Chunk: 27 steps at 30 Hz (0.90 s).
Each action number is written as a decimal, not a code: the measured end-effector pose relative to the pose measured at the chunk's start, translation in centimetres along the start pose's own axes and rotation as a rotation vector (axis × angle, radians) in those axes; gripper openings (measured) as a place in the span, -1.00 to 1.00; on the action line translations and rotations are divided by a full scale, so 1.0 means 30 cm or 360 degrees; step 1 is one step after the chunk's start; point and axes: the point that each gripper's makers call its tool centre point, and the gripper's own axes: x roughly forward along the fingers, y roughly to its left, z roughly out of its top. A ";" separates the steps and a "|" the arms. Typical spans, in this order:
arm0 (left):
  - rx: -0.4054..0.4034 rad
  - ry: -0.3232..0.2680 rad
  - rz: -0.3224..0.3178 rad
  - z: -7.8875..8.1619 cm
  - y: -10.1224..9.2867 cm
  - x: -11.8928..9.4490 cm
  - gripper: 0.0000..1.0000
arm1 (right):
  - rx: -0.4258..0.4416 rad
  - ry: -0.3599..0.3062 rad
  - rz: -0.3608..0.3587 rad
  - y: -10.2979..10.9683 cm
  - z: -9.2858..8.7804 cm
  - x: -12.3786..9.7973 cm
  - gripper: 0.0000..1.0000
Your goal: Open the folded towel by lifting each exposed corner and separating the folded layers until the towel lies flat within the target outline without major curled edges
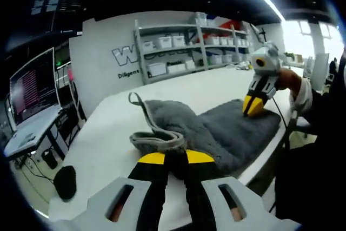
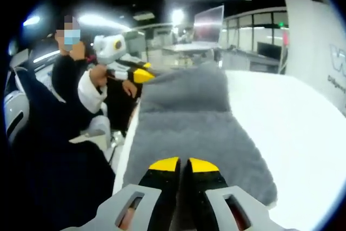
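Observation:
A grey fluffy towel [image 1: 227,128] lies stretched along the front edge of the white table [image 1: 178,90]. My left gripper [image 1: 175,158] is shut on its near end, where a curled hem with a loop [image 1: 154,139] bunches up just past the yellow tips. At the far end, my right gripper [image 1: 253,107] presses its tips into the towel. In the right gripper view the towel [image 2: 189,128] runs away from my right gripper [image 2: 184,165], which is shut on the near edge. My left gripper [image 2: 141,75] grips the opposite end, held by a hand.
Shelves with white bins [image 1: 184,47] stand against the back wall. A desk with a monitor [image 1: 32,87] is to the left. The person [image 2: 59,133] sits close against the table's front edge. Bare table surface [image 2: 292,128] extends beyond the towel.

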 end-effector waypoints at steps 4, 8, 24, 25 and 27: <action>-0.0043 0.0019 0.0001 -0.029 0.018 0.001 -0.79 | -0.0010 0.0004 0.0012 0.000 0.003 0.004 -0.95; -0.0136 0.0010 -0.0028 -0.052 0.033 -0.001 -0.79 | -0.0012 0.0000 0.0016 -0.006 0.011 0.009 -0.94; -0.0166 0.0073 -0.0035 -0.123 0.043 -0.015 -0.73 | -0.0057 0.0044 0.0070 0.010 0.008 0.025 -0.89; -0.0156 0.0071 -0.0041 -0.122 0.040 -0.017 -0.72 | -0.0054 0.0038 0.0064 0.006 0.009 0.022 -0.86; -0.0150 0.0065 -0.0045 -0.118 0.040 -0.020 -0.70 | -0.0048 0.0031 0.0034 -0.012 0.008 0.010 -0.78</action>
